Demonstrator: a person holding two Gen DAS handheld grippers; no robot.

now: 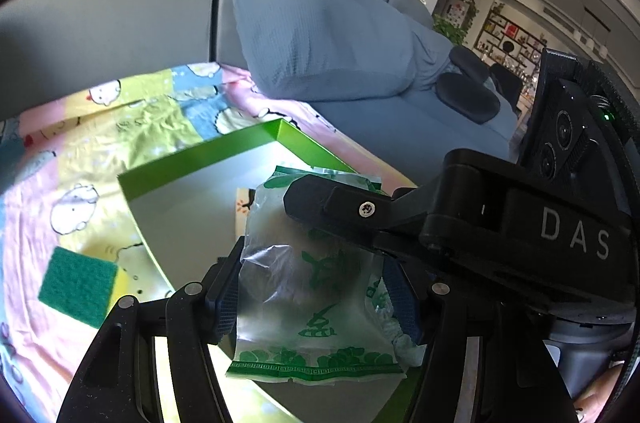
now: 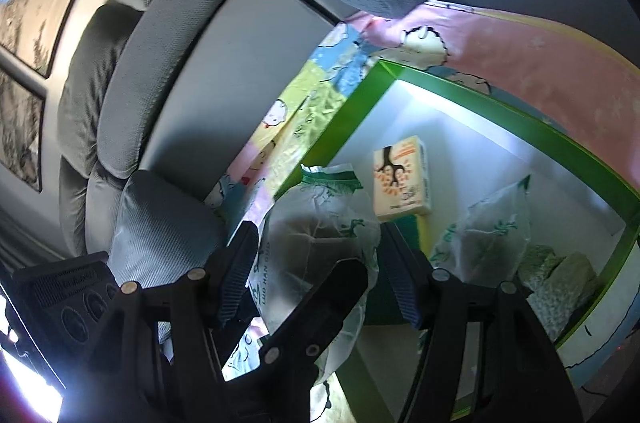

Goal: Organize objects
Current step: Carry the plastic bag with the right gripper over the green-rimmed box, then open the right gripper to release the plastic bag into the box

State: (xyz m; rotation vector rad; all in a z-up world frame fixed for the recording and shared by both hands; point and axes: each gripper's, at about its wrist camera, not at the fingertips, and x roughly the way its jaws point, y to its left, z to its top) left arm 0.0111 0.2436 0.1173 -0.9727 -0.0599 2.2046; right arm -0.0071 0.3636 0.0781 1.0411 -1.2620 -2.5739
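Support surface: a patchwork cartoon-print cloth [image 1: 120, 127] in pink, yellow and blue, spread flat in front of a grey sofa [image 1: 104, 23]. Directly on the cloth sits a shallow green-rimmed box [image 1: 224, 147] with a white floor. A green-and-yellow sponge [image 1: 80, 285] lies beside the box, apart from it.

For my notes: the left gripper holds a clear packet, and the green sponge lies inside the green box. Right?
Not quite. The left wrist view shows the green sponge on the patterned cloth, outside the green box. The left gripper does hold the clear packet.
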